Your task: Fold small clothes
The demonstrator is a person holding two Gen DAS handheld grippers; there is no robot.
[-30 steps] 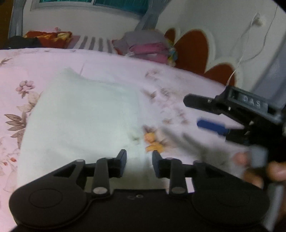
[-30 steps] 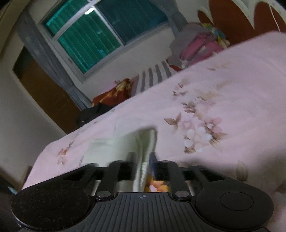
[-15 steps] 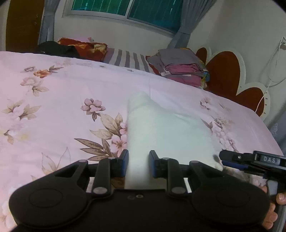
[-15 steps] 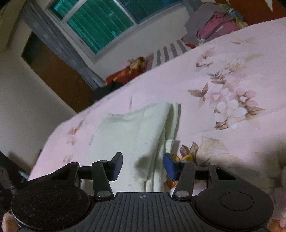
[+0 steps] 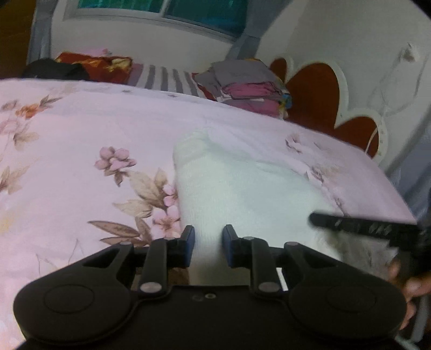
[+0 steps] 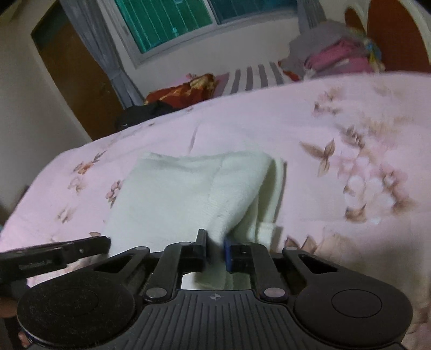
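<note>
A small white knitted garment lies folded on the pink flowered bedspread. My left gripper is shut on the garment's near edge, with cloth between its fingers. In the right wrist view my right gripper is shut on a raised fold of the same garment at its near right corner. The right gripper also shows at the right of the left wrist view, and the left gripper at the left of the right wrist view.
A stack of folded clothes sits at the head of the bed beside a striped pillow and a red pillow. A red and white headboard stands at the right. A window and brown door are behind.
My right gripper, open half a second ago, has closed on the garment's fold. My left gripper stays shut on the near edge. Both views shifted slightly.
</note>
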